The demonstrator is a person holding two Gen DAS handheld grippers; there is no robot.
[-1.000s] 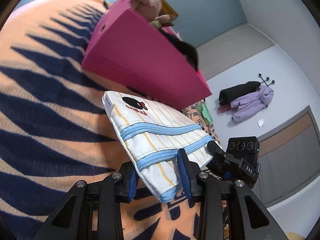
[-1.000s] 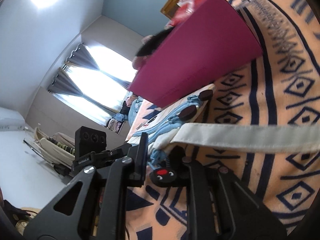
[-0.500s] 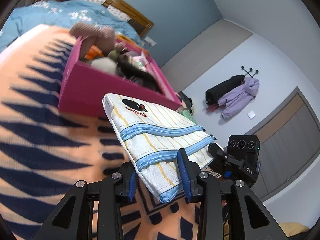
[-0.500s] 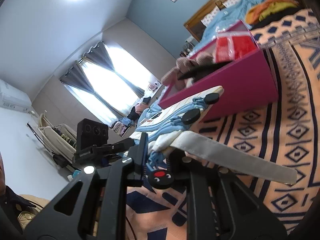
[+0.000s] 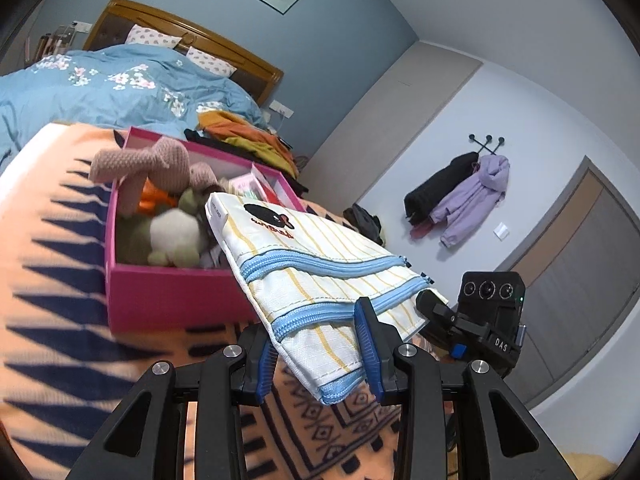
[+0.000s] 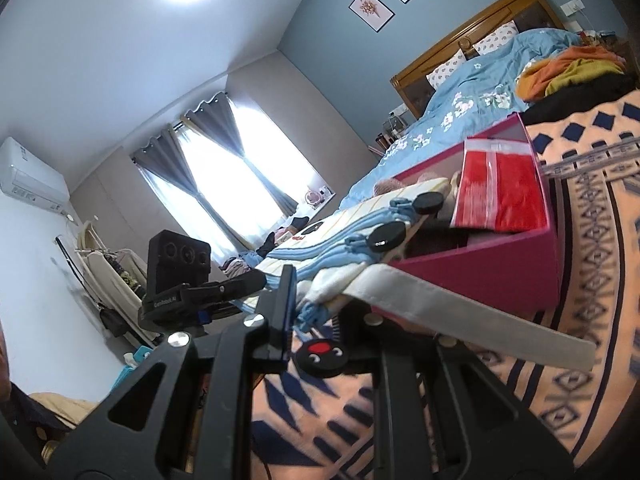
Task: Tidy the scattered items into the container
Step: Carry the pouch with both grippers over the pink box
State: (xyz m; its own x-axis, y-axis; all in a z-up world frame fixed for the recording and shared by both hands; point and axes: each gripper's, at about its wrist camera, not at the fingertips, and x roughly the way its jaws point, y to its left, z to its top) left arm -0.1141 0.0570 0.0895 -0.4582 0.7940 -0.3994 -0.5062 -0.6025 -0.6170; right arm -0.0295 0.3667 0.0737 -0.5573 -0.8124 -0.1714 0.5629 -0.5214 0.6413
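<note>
Left wrist view shows the left gripper [image 5: 320,344] with its jaws squeezed on the striped pouch [image 5: 316,256]. The right gripper [image 6: 316,312] pinches the same pouch at its zip end. The pouch hangs in the air, its far corner over the pink box [image 5: 176,292] ahead of the jaws, where soft toys [image 5: 172,236] already sit. Keep both ends level, go forward, and let go only above the open top.

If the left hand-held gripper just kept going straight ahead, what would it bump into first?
Probably the pink box. The left hand-held gripper already clamps the striped pouch, whose far end reaches over the box; depth is uncertain.
</note>
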